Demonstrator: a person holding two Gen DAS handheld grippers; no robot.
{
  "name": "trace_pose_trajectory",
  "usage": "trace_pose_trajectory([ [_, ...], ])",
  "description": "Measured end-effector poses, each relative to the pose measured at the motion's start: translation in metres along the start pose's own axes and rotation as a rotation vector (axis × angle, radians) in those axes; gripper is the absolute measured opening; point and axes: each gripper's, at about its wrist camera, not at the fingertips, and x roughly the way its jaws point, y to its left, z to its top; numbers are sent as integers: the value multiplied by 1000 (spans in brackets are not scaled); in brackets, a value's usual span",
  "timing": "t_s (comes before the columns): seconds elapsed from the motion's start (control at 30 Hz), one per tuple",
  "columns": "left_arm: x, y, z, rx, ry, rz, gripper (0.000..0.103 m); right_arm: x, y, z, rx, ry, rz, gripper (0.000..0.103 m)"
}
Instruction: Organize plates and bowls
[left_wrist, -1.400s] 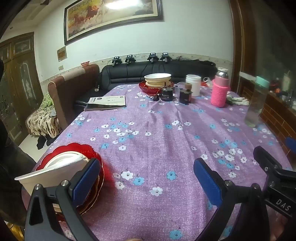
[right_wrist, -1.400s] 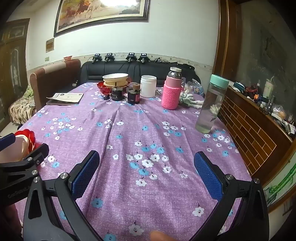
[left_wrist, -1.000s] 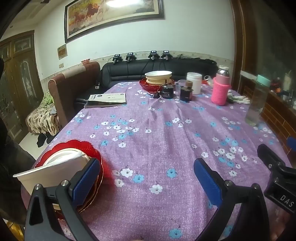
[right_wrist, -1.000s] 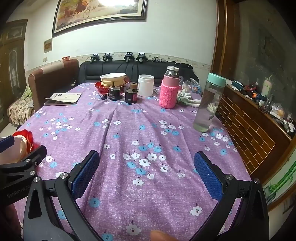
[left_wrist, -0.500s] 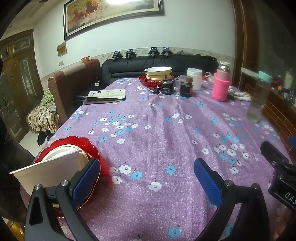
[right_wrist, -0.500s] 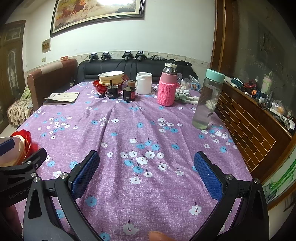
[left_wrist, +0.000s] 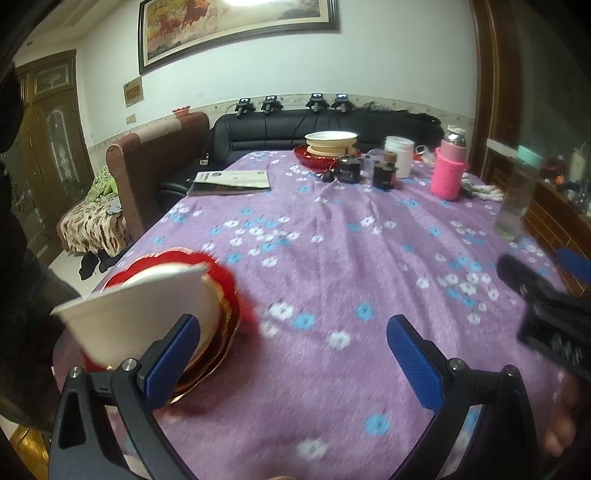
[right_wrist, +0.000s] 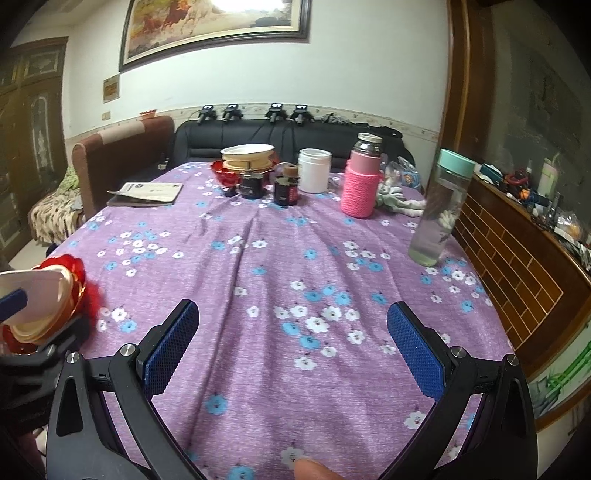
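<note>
At the near left edge of the table (left_wrist: 332, 258), a white bowl (left_wrist: 140, 314) sits tilted on stacked plates over a red plate (left_wrist: 229, 291). The left gripper (left_wrist: 291, 354) has its jaws wide, one pad beside the bowl; the right gripper (right_wrist: 291, 347) is likewise wide and empty. Judgement: square the pads on the rim before closing. A second stack (left_wrist: 331, 146) stands far across.

— What's by the left gripper (left_wrist: 291, 354)?
— Its jaws stand wide apart over the purple flowered tabletop (left_wrist: 332, 258). A white bowl (left_wrist: 140, 310) sits tilted just beside the left finger, over a stack of plates (left_wrist: 218, 332) on a red plate (left_wrist: 229, 284).
— And farther off?
— Another bowl stack (left_wrist: 330, 144) at the far end, near a pink bottle (left_wrist: 448, 173).
</note>
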Motion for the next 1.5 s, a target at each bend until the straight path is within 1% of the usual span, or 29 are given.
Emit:
trace_pose_trajectory([
  [0.13,-12,32,-20,-30,50,13,101,-2,18,0,-39,-1,21,103],
  [0.27,-31,75,-36,-101,43,102,101,-6,36,3,-79,-12,38,103],
  [0.37,-38,96,-36,-148,34,150,101,-3,41,3,-111,-10,13,103],
  [0.43,-42,95,-30,-153,6,152,101,2,33,0,-123,-3,-31,103],
  [0.47,-42,89,-25,-147,-5,140,101,6,23,-2,-116,7,-61,103],
  [0.5,-41,80,-20,-134,-10,112,101,9,13,-3,-105,17,-83,103],
  [0.53,-38,70,-16,-117,-11,77,102,15,-3,-6,-85,35,-112,103],
  [0.6,-23,38,-2,-67,9,-10,102,30,-35,-10,-35,80,-173,103],
  [0.63,-11,18,4,-40,23,-50,102,40,-54,-13,0,107,-208,103],
  [0.67,6,-6,13,-11,37,-106,102,48,-69,-17,25,129,-243,103],
  [0.73,37,-41,23,25,53,-154,102,68,-91,-23,42,170,-306,103],
  [0.77,62,-62,28,48,70,-183,102,79,-99,-26,41,197,-323,103],
  [0.8,82,-78,31,75,86,-187,102,92,-105,-30,40,231,-330,102],
  [0.83,103,-93,33,105,110,-170,101,101,-110,-33,44,253,-327,102],
  [0.87,130,-106,33,129,156,-160,101,110,-114,-35,53,274,-324,102],
  [0.9,153,-113,32,140,201,-163,101,119,-117,-38,66,298,-324,102],
  [0.97,186,-113,25,148,265,-126,103,136,-122,-47,109,353,-317,102],
  [1.0,190,-105,27,101,249,-166,102,137,-127,-48,141,350,-301,102],
  [1.03,193,-100,29,78,249,-157,102,136,-129,-48,165,345,-291,102],
  [1.07,196,-97,29,75,253,-132,102,139,-129,-50,171,359,-286,102],
  [1.2,198,-95,28,79,252,-127,102,137,-133,-52,215,358,-260,102],
  [1.23,198,-95,28,78,253,-128,102,139,-137,-54,236,359,-240,102],
  [1.3,198,-93,28,78,253,-129,102,143,-147,-59,308,363,-172,103],
  [1.33,198,-92,28,78,253,-128,102,141,-149,-60,321,348,-160,103],
  [1.4,200,-96,28,79,252,-128,102,143,-143,-60,295,362,-183,102],
  [1.5,200,-95,28,79,252,-128,102,144,-141,-61,299,359,-178,102],
])
